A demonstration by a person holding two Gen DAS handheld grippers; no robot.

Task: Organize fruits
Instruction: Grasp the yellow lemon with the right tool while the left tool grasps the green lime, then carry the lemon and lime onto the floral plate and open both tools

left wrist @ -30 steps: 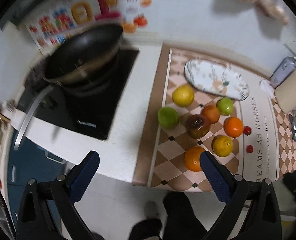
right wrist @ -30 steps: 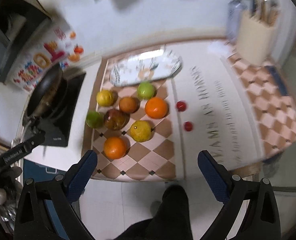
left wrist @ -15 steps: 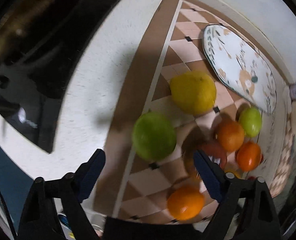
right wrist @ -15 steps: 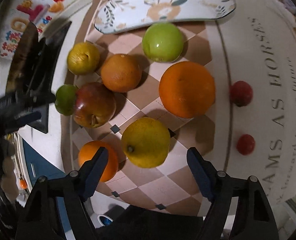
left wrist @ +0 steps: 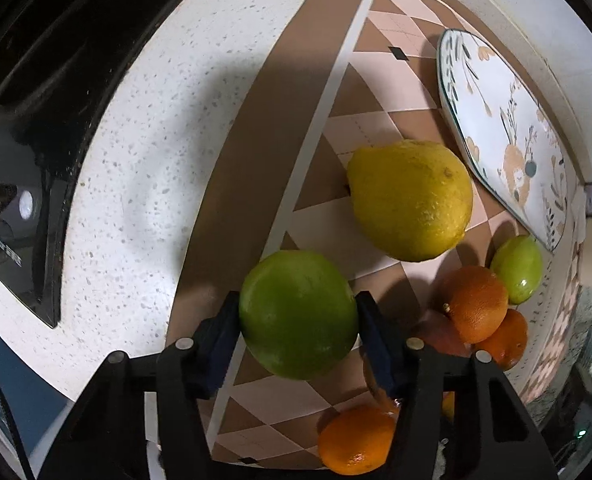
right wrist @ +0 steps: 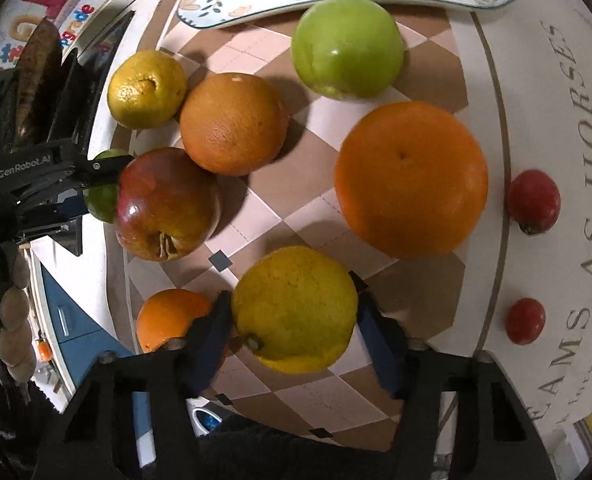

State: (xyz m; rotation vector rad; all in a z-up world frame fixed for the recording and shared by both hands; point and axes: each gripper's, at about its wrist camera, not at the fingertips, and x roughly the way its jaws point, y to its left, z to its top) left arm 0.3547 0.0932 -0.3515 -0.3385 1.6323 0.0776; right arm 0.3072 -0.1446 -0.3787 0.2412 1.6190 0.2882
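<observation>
The left gripper [left wrist: 298, 330] is closing around the green fruit [left wrist: 298, 314], the right gripper [right wrist: 294, 322] around the yellow citrus [right wrist: 294, 308]; firm contact I cannot confirm. At 9 o'clock an orange [right wrist: 168, 318] is half hidden.

White speckled countertop [left wrist: 136, 184]. Black glass cooktop [left wrist: 20, 160] at left edge. Brown-and-cream checkered mat [right wrist: 280, 200] on counter, pale panel printed with lettering. Colourful sticker sheet [right wrist: 56, 4] on wall behind. Blue cabinet front [right wrist: 72, 320] below.
</observation>
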